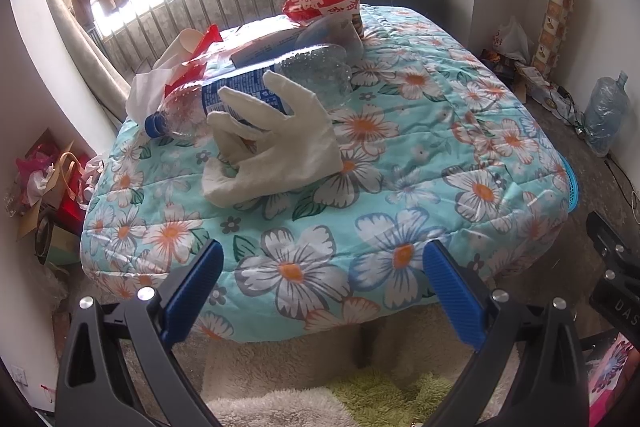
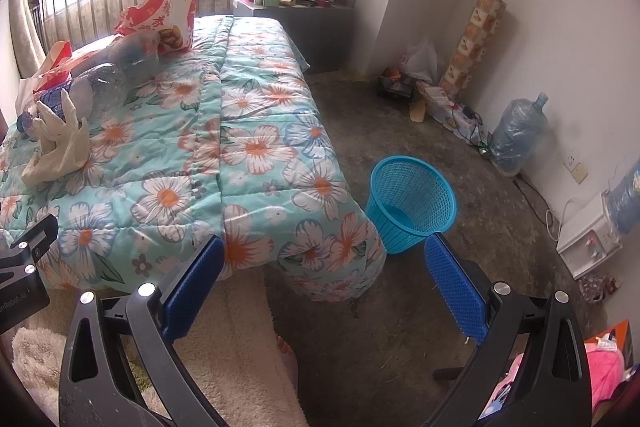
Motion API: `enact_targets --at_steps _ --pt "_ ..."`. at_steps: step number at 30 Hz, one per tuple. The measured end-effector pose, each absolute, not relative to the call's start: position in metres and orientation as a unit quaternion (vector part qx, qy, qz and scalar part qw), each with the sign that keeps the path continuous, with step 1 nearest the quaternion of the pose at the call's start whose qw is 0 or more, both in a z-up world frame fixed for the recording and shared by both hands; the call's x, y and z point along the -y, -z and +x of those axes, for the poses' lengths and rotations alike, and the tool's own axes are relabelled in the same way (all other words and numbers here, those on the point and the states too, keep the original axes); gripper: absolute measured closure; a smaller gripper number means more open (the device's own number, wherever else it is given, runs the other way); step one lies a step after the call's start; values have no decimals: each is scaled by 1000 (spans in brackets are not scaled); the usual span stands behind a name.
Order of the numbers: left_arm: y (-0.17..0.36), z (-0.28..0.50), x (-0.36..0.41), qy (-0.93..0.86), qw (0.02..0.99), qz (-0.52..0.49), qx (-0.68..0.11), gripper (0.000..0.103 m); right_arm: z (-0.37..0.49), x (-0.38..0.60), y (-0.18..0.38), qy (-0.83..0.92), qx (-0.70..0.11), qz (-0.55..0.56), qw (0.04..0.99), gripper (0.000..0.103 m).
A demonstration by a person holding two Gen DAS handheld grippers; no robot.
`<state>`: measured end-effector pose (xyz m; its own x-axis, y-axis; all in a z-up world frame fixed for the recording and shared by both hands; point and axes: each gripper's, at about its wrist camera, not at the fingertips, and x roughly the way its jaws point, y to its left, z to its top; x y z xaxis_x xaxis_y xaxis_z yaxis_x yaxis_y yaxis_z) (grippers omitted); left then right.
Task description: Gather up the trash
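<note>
At the bed's far left edge lies a heap: tissue, a red wrapper, and a bottle on its side with its blue cap near the quilt's rim. A white glove rests against the bottle, fingers draped over it. Behind stands a red-and-white bag, upright, with a second clear bottle at its foot. The near and right parts of the quilt are bare. The left tool hangs released before the bed's near edge, its jaws spread wide, grasping nothing. The right tool is likewise released and empty, off the bed's near right corner. Just right of that corner a blue basket stands on the floor, tilted a little toward the bed, touching or nearly touching the quilt's overhang. Bare floor lies beyond it; clutter lines the right wall.
</note>
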<state>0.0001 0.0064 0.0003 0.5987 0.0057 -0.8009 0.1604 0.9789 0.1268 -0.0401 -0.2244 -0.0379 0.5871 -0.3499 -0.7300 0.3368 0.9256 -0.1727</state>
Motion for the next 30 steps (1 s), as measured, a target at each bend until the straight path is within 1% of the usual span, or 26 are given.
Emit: enact_targets --at_steps 23,26,30 --pt "0 3 -10 46 890 96 -444 5 -34 228 47 203 -419 1 885 7" --pt "-1 8 -17 51 893 88 -438 5 -32 228 41 195 -403 17 894 7" --pt "-4 24 -45 47 898 51 -434 5 -28 226 29 163 -354 41 920 7"
